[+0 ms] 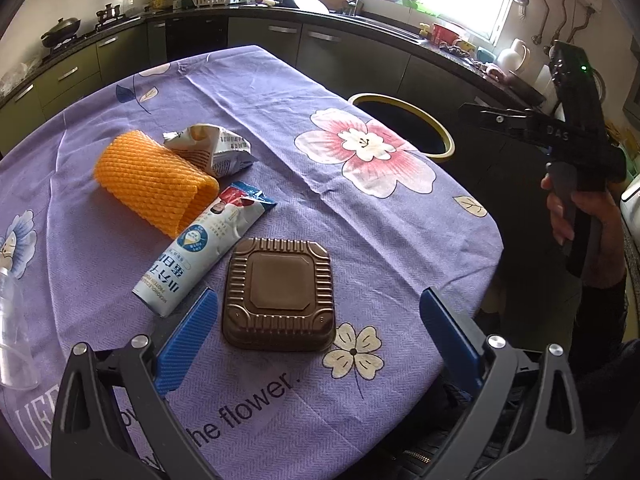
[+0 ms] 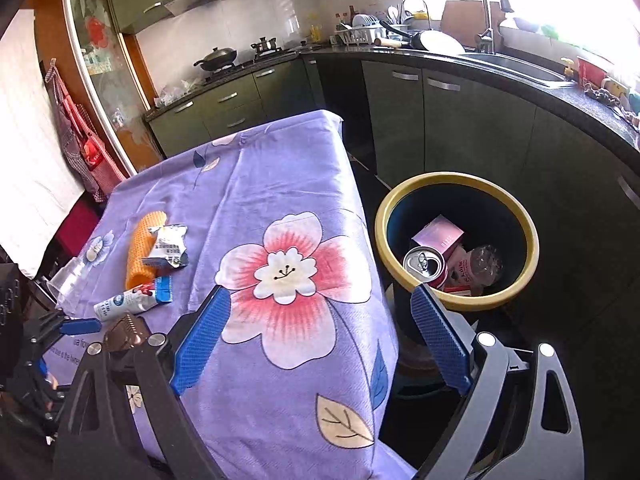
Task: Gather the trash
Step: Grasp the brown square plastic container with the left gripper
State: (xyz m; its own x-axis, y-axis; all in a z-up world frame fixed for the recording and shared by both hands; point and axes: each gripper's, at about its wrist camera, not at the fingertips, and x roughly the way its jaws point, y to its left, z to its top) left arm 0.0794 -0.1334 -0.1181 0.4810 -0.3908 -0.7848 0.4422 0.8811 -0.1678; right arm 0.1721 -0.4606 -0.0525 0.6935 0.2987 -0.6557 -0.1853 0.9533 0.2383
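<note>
Left wrist — brown tray [image 1: 279,295] between tool [image 1: 320,336] fingers

A brown ribbed tray [image 1: 279,295], orange foam net [image 1: 156,181] and two wrappers lie on the table; the bin [image 2: 457,240] seems part-filled.

Wok [image 2: 216,58] on stove at eleven o'clock; dish rack [image 2: 362,32] and faucet [image 2: 490,4] toward one o'clock.

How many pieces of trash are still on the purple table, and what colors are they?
Orange: 1, the foam net sleeve
Brown: 1, the plastic container
White and blue: 2, the crumpled wrapper and the long packet
Clear: 1, the plastic cup
Total: 5
</note>
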